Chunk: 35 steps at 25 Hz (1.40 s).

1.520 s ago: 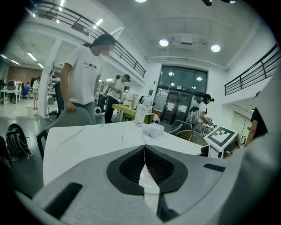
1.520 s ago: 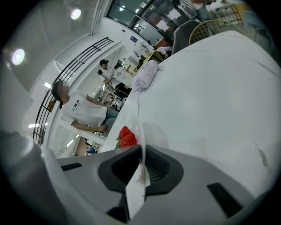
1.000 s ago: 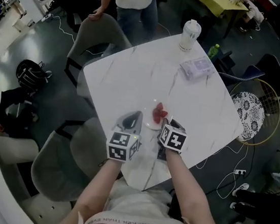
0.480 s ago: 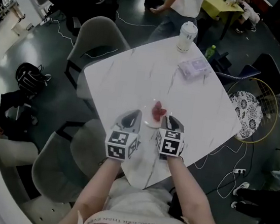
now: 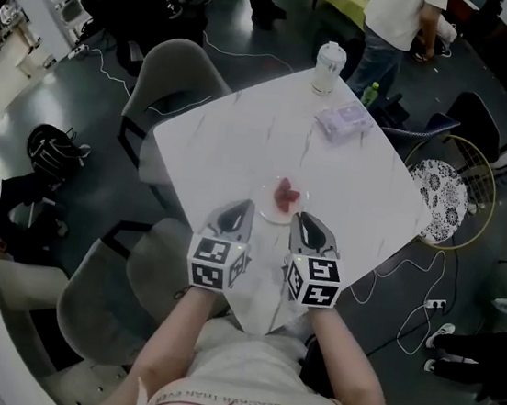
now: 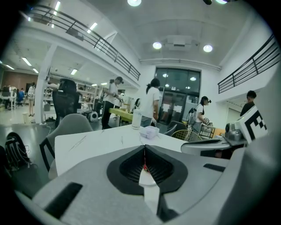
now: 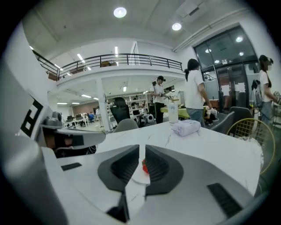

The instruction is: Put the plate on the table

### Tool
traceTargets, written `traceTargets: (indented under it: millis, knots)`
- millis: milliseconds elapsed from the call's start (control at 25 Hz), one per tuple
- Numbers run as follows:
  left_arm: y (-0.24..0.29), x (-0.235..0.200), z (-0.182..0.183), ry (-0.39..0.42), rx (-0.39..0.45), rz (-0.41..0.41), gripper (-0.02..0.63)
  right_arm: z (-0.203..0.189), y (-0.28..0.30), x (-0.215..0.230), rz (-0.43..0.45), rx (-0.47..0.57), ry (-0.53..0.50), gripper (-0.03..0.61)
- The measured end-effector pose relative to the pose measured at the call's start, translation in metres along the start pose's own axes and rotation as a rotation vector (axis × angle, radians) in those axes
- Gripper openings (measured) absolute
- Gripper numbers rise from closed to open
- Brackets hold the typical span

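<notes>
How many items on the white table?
3: a clear plate with red food at the near side, a white pack farther out, a lidded cup at the far corner. None looks hidden.

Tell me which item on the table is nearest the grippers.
The plate with red food, just ahead of them; the packet and cup stand far back.

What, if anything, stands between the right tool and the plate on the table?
Nothing visible. The clear plate, carrying red food, already sits on the white table just ahead of the right tool, with bare tabletop between them. That tool's jaws have just been closing, with nothing between them.
</notes>
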State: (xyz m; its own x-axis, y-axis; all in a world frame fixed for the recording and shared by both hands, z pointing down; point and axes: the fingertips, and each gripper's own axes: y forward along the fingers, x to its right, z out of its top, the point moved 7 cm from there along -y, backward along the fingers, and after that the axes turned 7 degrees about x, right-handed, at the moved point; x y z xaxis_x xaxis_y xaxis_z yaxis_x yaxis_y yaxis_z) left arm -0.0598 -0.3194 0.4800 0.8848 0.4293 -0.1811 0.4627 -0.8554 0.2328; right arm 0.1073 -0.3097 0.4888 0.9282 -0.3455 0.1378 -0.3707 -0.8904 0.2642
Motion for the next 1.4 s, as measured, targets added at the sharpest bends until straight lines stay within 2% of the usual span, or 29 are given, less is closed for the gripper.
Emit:
traceTargets:
  millis: [160,320,600,840,1120,1400]
  knots:
    - [-0.016,0.005,0.010,0.027,0.030,-0.048,0.005,0.019,-0.033,-0.017,0.046,0.096,0.049,0.021]
    - [-0.030,0.009,0.024,0.040,0.079,-0.096,0.005,0.038,-0.056,-0.028,0.049,0.151,0.134,0.012]
    - [-0.045,0.022,0.042,0.068,0.143,-0.170,0.005,0.058,-0.077,-0.030,0.092,0.216,0.409,0.005]
    - [-0.058,0.034,0.052,0.069,0.188,-0.191,0.005,0.072,-0.091,-0.037,0.124,0.249,0.528,0.005]
    - [-0.075,0.045,0.061,0.077,0.221,-0.182,0.005,0.086,-0.106,-0.046,0.147,0.266,0.475,0.003]
    - [-0.088,0.055,0.070,0.077,0.269,-0.166,0.005,0.100,-0.122,-0.057,0.116,0.343,0.214,0.003]
